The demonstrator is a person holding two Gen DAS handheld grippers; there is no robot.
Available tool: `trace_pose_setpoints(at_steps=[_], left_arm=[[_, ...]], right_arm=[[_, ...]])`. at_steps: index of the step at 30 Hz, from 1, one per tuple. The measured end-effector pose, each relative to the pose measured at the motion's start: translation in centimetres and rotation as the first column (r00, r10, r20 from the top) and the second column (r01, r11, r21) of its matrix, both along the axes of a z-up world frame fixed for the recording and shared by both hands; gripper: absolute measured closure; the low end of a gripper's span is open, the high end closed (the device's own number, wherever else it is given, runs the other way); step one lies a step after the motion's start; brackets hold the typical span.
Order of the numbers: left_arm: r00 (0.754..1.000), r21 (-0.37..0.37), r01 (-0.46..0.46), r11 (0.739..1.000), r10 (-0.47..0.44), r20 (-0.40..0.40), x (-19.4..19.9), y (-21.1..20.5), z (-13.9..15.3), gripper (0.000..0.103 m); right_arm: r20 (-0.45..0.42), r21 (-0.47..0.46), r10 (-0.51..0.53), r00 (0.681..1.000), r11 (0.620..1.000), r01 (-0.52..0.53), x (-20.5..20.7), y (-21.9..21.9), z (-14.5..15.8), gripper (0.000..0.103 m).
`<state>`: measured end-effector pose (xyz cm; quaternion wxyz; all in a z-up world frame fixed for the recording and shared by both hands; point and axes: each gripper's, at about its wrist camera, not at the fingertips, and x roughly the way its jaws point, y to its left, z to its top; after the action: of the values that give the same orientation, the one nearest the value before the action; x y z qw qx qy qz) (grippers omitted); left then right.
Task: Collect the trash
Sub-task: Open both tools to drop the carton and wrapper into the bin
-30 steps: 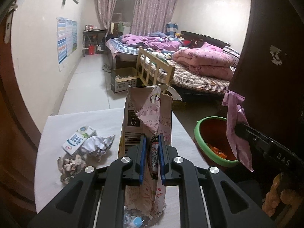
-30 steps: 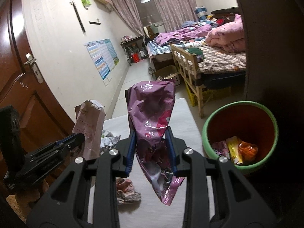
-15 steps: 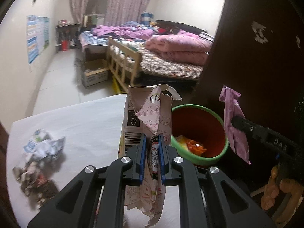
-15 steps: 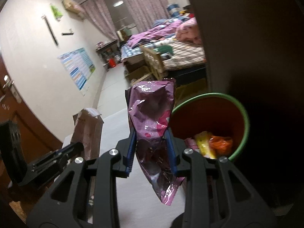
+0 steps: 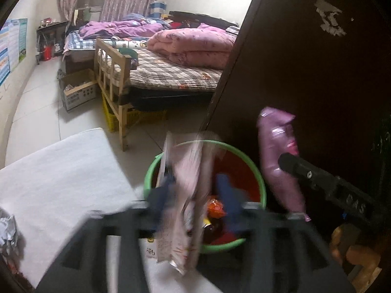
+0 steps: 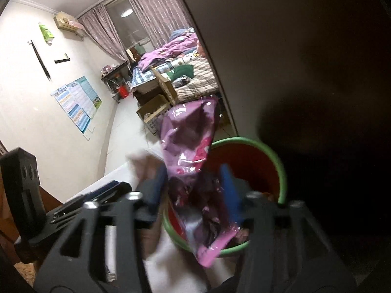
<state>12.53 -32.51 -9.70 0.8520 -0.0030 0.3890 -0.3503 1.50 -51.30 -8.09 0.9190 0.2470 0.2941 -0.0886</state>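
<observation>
Bedroom with pale tiled floor, bed (image 5: pixel 171 70) behind, dark wardrobe panel (image 5: pixel 305 73) at right. We list, left to right:

White desk (image 5: pixel 61 171): crumpled foil trash (image 5: pixel 8 232) at its left edge.

Left gripper (image 5: pixel 198 197): blurred, blue fingers spread apart; pink milk carton (image 5: pixel 185 195) between them, over the desk's right edge and the bin's near rim. We cannot tell whether either finger touches it.

Green-rimmed red bin (image 5: pixel 262 188): on the floor beside the desk's right edge, wrappers inside.

Right gripper (image 6: pixel 193 193): fingers parted; purple snack bag (image 6: pixel 193 146) hangs between them above the bin (image 6: pixel 282 171). Contact unclear.
</observation>
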Motion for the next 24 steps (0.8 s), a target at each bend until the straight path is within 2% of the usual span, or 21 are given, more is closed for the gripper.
trace_pose_setpoints(at_steps=[1,9,17,24], left_arm=[[1.0,-0.007,-0.003,1.0,0.004,0.004,-0.1,-0.1,0.1,0.045],[0.997,0.015,-0.047,0.999,0.046,0.066,-2.2,2.7,1.1,0.041],[0.982,0.027,-0.136,0.99,0.131,0.133,-4.3,8.0,3.6,0.038],[0.953,0.025,-0.246,0.969,0.237,0.188,-6.7,14.9,5.5,0.036]], right_arm=[[-0.004,-0.004,-0.01,1.0,1.0,0.01,0.0,-0.1,-0.2,0.037],[-0.035,0.015,-0.017,0.999,1.0,0.018,-0.8,0.3,-1.2,0.037],[-0.077,0.024,0.067,0.995,0.998,-0.065,-2.0,5.4,-1.8,0.037],[-0.127,0.028,0.168,0.978,0.986,-0.166,-1.9,10.8,-2.2,0.037]])
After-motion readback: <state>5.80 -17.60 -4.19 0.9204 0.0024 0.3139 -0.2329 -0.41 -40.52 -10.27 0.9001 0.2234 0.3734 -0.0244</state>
